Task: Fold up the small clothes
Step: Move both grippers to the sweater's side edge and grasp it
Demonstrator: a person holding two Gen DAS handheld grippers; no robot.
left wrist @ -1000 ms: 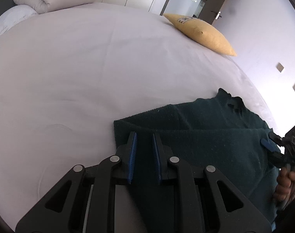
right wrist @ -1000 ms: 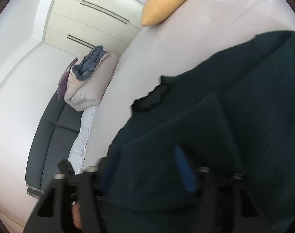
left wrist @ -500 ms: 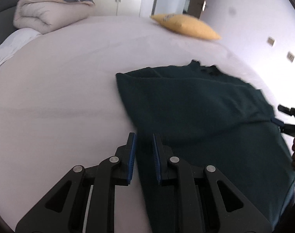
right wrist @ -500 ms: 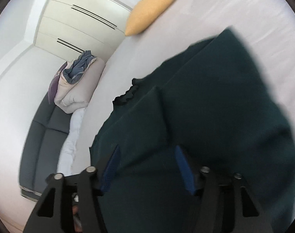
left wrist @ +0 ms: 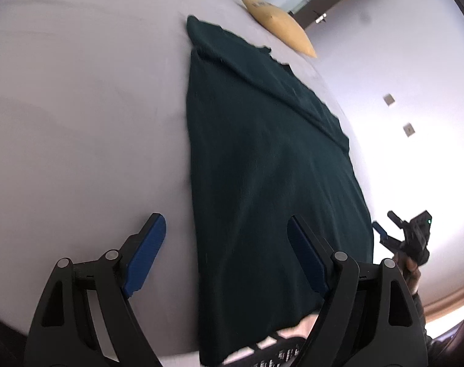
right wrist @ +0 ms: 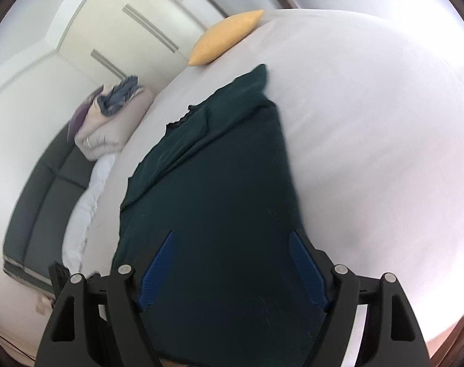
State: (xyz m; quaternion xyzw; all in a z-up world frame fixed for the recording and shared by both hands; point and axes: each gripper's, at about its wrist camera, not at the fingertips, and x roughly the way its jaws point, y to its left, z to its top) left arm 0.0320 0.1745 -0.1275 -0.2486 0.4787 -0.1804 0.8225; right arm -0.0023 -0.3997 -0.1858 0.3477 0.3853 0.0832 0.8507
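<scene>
A dark green garment (left wrist: 271, 165) lies flat and lengthwise on the pale bed sheet (left wrist: 79, 107), its sleeves folded in over the body. My left gripper (left wrist: 225, 253) is open and empty, straddling the garment's near left edge. My right gripper (right wrist: 232, 269) is open and empty over the garment (right wrist: 219, 183) near its lower hem. The right gripper also shows in the left wrist view (left wrist: 384, 232) beside the garment's right edge.
A yellow pillow (left wrist: 280, 27) lies at the far end of the bed and also shows in the right wrist view (right wrist: 225, 38). A folded duvet with clothes on top (right wrist: 112, 119) rests on a dark sofa (right wrist: 42, 189). Wardrobe doors (right wrist: 134, 30) stand behind.
Both grippers have pulled back toward the near end of the garment. The left gripper has gone from shut to open. The garment now lies stretched out long and flat.
</scene>
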